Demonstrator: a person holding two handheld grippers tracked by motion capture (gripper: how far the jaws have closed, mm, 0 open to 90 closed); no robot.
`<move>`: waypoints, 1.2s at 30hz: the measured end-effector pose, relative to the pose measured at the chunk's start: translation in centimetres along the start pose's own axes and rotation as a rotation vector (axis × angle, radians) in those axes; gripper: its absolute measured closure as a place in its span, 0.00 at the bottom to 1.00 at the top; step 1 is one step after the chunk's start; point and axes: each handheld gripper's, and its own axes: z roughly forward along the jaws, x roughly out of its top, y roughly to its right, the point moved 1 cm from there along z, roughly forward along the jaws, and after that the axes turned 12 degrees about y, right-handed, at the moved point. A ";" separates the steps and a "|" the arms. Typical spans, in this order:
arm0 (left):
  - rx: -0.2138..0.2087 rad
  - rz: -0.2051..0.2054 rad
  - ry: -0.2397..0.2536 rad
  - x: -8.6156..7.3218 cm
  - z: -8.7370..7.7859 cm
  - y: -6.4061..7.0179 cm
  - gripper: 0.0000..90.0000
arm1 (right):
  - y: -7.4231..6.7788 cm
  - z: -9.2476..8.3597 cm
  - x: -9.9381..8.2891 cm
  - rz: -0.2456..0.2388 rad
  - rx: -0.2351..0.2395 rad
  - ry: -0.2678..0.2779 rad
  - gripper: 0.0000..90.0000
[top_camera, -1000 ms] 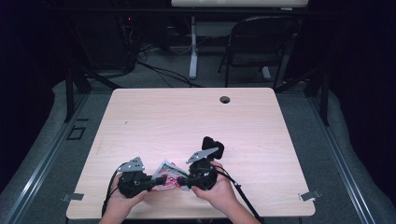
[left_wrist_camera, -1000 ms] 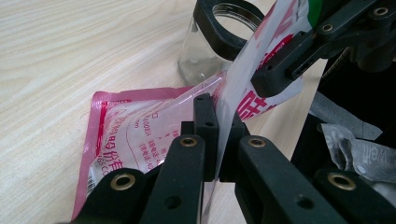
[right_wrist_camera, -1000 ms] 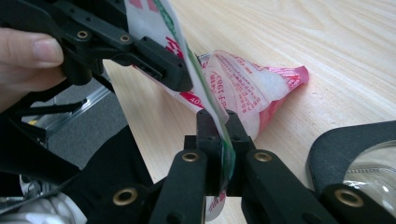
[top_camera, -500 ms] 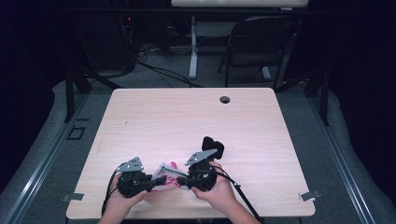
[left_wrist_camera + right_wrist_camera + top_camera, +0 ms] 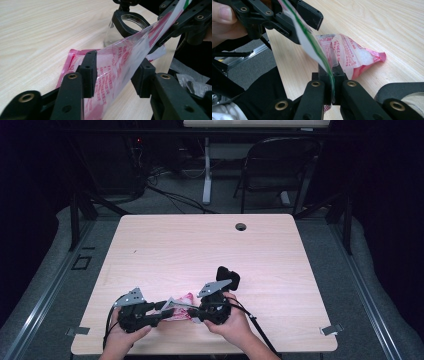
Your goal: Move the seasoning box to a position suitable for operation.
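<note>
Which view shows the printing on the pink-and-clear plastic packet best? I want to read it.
The left gripper view: the pink-and-clear plastic packet runs close between the jaws, red print facing the camera. The right gripper view shows it crumpled; the high view shows it tiny.

Left hand-held gripper, right hand-held gripper: black, brass-ringed screw holes along jaws, grey three-cornered top plates, black trailing cables.

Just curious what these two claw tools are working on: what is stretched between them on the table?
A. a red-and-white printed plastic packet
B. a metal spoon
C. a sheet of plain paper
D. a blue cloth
A: the red-and-white printed plastic packet runs from the right gripper, whose fingers pinch its edge, to the left gripper, whose fingers stand apart around it.
</note>
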 end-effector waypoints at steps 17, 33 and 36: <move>0.033 0.043 -0.030 -0.7 -0.6 -0.5 0.48 | 0.5 -0.2 0.5 0.016 0.020 0.028 1.00; 0.017 0.102 -0.113 -2.3 0.7 -1.2 0.33 | 0.7 -1.1 1.3 -0.012 0.065 0.041 1.00; 0.016 0.108 -0.125 -2.5 1.0 -1.4 0.33 | 0.5 -1.4 1.5 -0.027 0.071 0.041 1.00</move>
